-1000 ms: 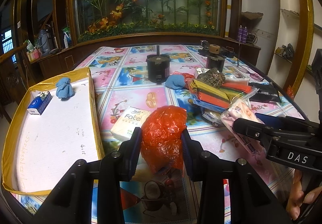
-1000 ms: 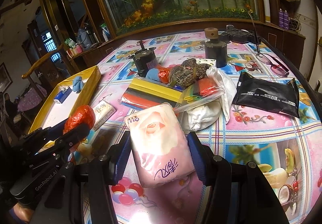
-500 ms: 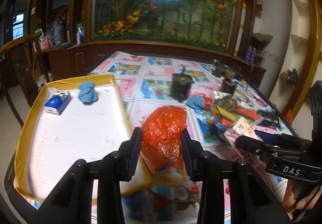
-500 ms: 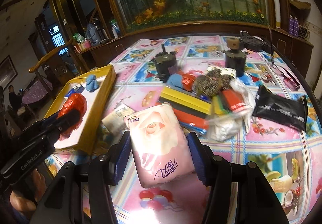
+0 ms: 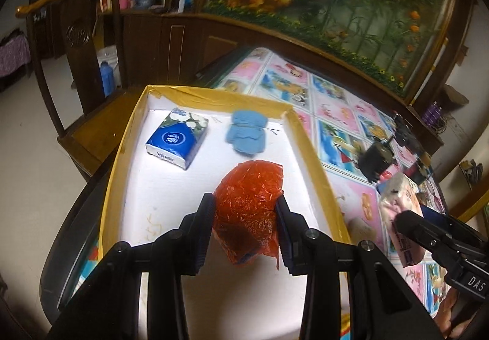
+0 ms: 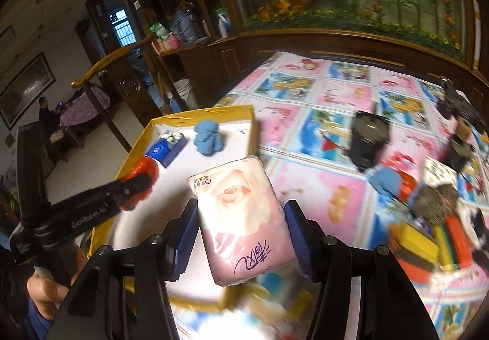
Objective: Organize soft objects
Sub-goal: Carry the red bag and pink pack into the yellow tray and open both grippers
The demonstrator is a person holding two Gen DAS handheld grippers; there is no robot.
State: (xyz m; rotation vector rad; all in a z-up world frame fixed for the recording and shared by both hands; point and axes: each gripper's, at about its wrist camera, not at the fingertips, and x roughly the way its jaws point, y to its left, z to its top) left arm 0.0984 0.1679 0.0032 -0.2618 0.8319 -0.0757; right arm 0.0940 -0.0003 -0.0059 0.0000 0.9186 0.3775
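Closest to me, the left gripper [image 5: 246,225] has its jaws closed narrowly on a crumpled orange plastic bag [image 5: 249,208], squeezed into a ball and hanging above the white floor of the shallow yellow-rimmed tray [image 5: 318,162]. Beside it, the right gripper [image 6: 240,243] has its jaws at about half their spread, pressed on both long sides of a soft pink tissue pack printed with a rose [image 6: 241,217]. That pack hangs over the tray's near right corner and wall, not yet fully above the floor.

I judge both hands to be in the carrying step, with release next. The left one looks ready to lower and let go on the bare white patch in front of it. The right one seems to need a little more travel inward, so the pack clears the yellow wall before the jaws part.

The pink pack's long axis runs along the gripper, its printed end nearest the camera and its far end pointing into the tray, tilted slightly left. The bag is too bunched to show any axis.

Farther in, a blue and white tissue packet [image 5: 178,141] and a small light blue knitted mitten [image 5: 247,133] lie near the tray's far wall. Beyond, on the patterned tabletop [image 6: 308,184], the other items wait.
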